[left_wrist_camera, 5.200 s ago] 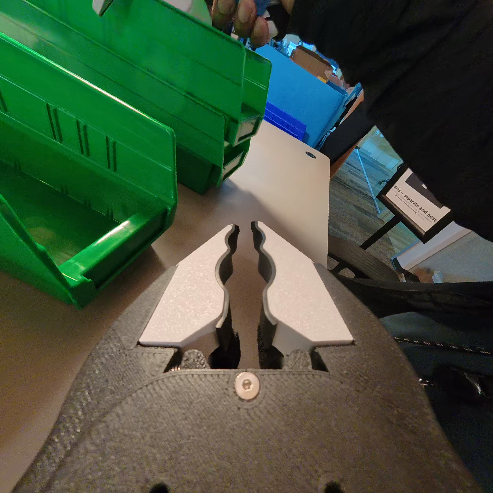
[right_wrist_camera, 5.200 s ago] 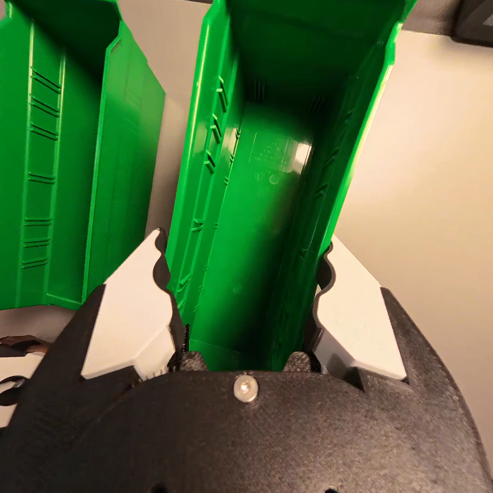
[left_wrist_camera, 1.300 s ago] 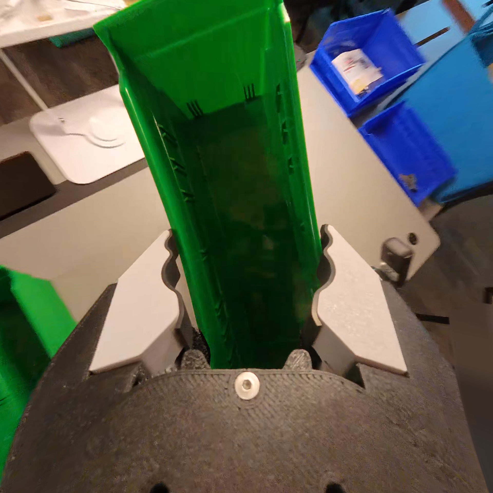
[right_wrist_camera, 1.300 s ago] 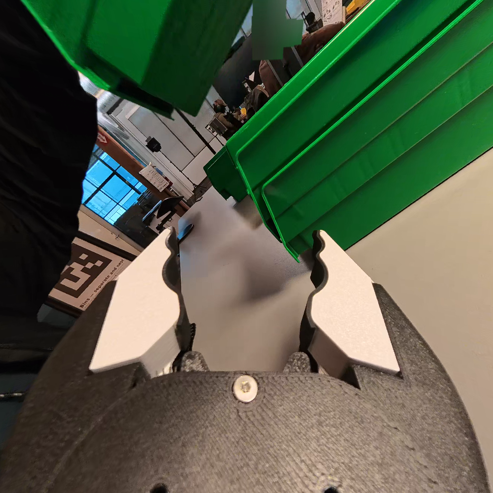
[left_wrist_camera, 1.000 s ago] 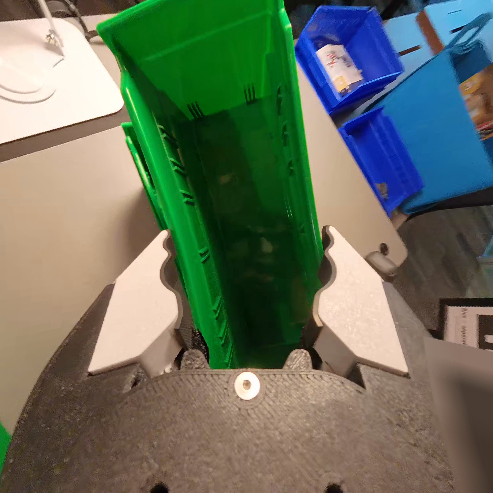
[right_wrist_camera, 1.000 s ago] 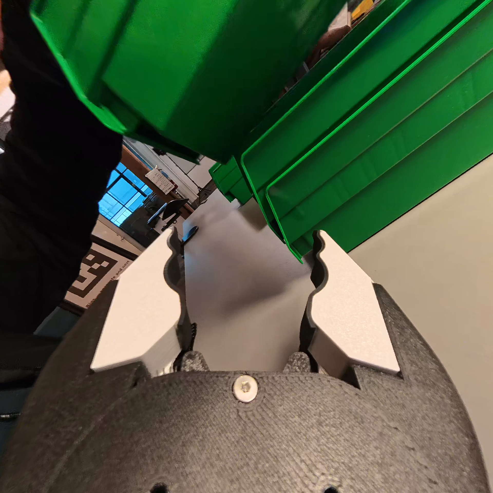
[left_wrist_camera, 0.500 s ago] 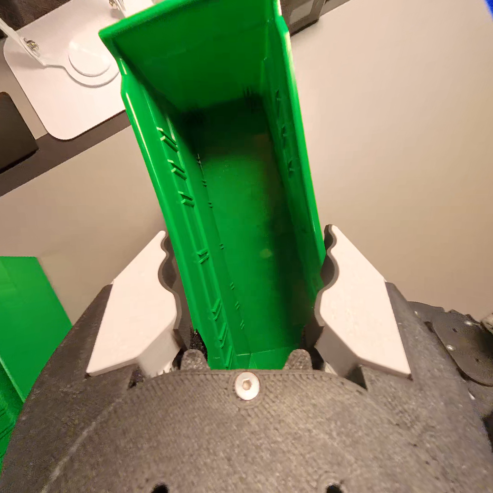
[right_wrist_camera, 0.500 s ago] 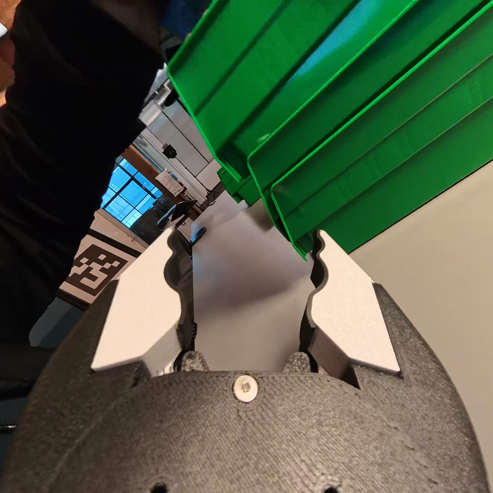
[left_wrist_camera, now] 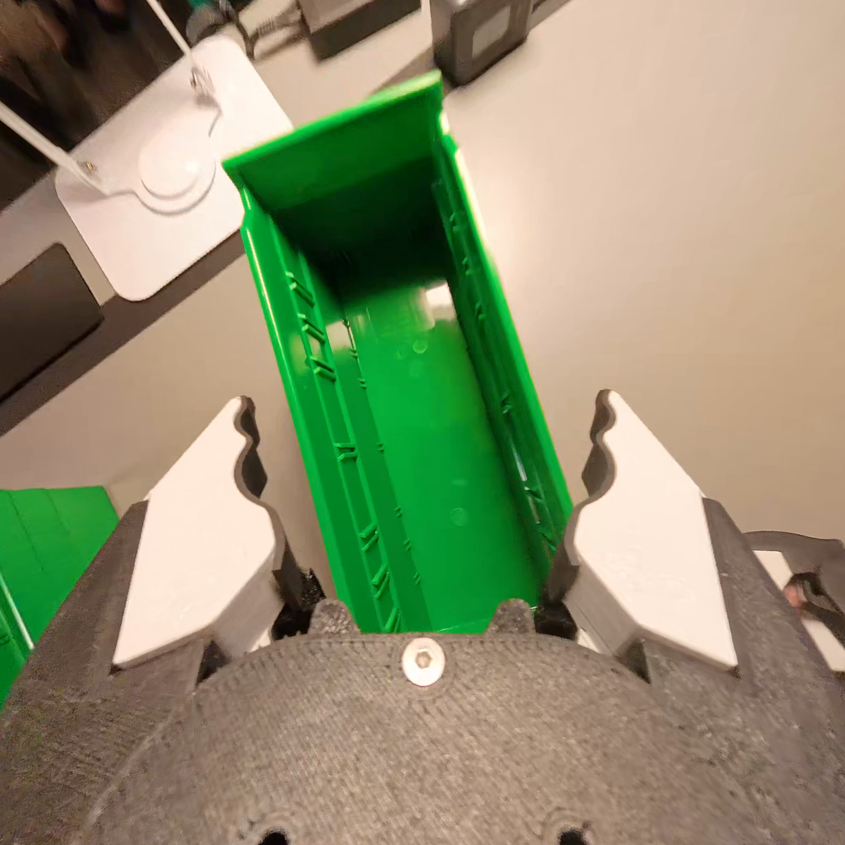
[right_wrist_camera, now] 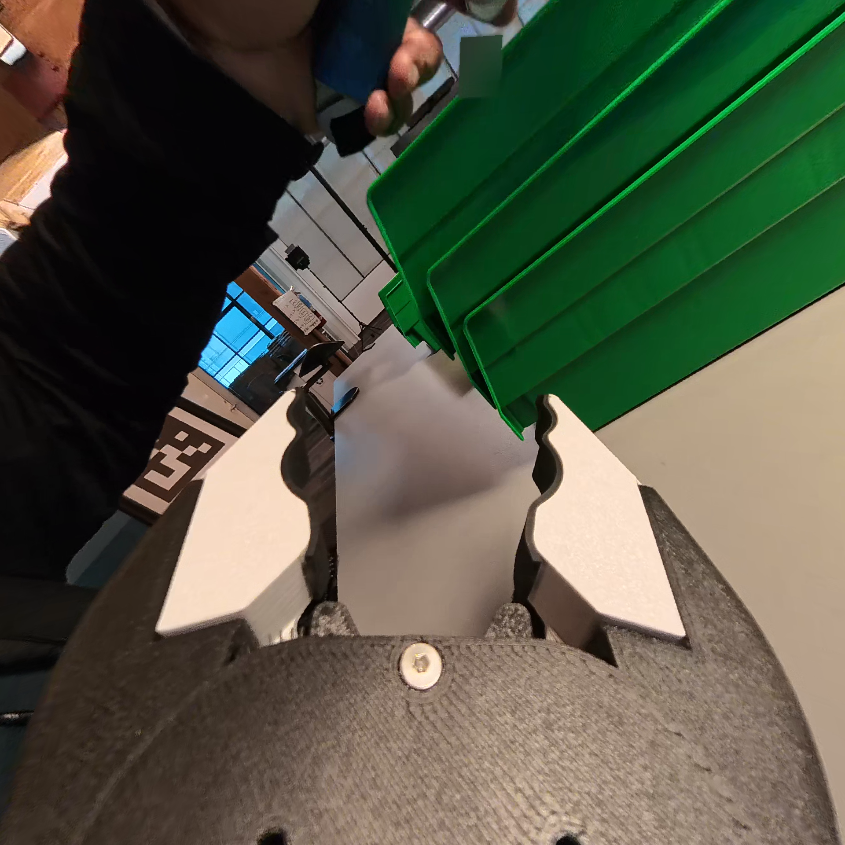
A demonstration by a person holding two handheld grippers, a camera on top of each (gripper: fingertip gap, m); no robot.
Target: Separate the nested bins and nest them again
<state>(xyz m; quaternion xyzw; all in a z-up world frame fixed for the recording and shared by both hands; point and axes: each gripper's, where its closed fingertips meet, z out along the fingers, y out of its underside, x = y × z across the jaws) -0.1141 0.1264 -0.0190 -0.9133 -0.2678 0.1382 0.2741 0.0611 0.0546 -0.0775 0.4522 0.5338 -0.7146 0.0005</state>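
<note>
Both grippers spread wide, green bins nested on the table

The left gripper (left_wrist_camera: 423, 402) has its fingers (left_wrist_camera: 205, 526) set wide apart on either side of a long green bin (left_wrist_camera: 411, 411), with table showing between each pad and the bin's walls, so nothing is gripped. That bin sits inside another green bin whose rim shows along its sides, and the pair rests on the beige table (left_wrist_camera: 663, 228). Beyond lie a white stand base (left_wrist_camera: 151, 183) and a dark box (left_wrist_camera: 480, 41). The right gripper (right_wrist_camera: 416, 402) is likewise wide open with bare table between its pads, low beside the stack of nested green bins (right_wrist_camera: 617, 251). A person's hand (right_wrist_camera: 402, 77) and black sleeve (right_wrist_camera: 137, 251) hang above.
</note>
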